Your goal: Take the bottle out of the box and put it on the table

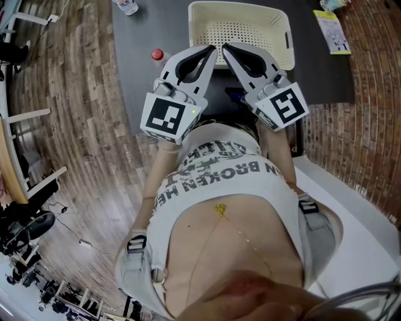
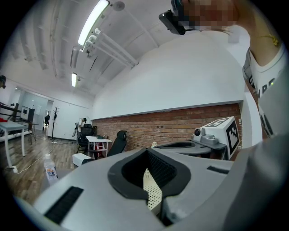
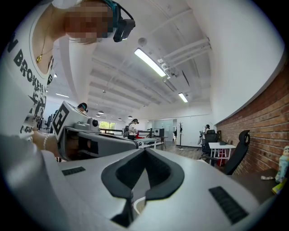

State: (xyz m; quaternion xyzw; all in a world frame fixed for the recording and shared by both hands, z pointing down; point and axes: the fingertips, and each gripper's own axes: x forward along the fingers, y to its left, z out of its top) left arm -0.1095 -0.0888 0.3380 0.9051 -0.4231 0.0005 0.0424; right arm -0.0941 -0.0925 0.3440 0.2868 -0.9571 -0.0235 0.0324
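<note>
A cream perforated box [image 1: 283, 26] stands on the dark table [image 1: 135, 69] ahead of me; what I see of its inside holds nothing, and my grippers hide its near part. A red-capped bottle [image 1: 157, 55] stands on the table left of the box. My left gripper [image 1: 211, 50] and right gripper [image 1: 227, 49] are held side by side at my chest, level, tips near the box's front rim. Both are shut with nothing between the jaws. In the left gripper view the left gripper [image 2: 147, 193] shows the box's mesh [image 2: 152, 187] through its jaw gap. The right gripper [image 3: 131, 204] looks the same way.
A clear bottle [image 1: 127, 6] stands at the table's far left, also seen as a bottle [image 2: 49, 168] in the left gripper view. A leaflet [image 1: 333, 30] lies at the far right. Brick wall [image 1: 363, 113] on the right, wood floor [image 1: 69, 125] on the left.
</note>
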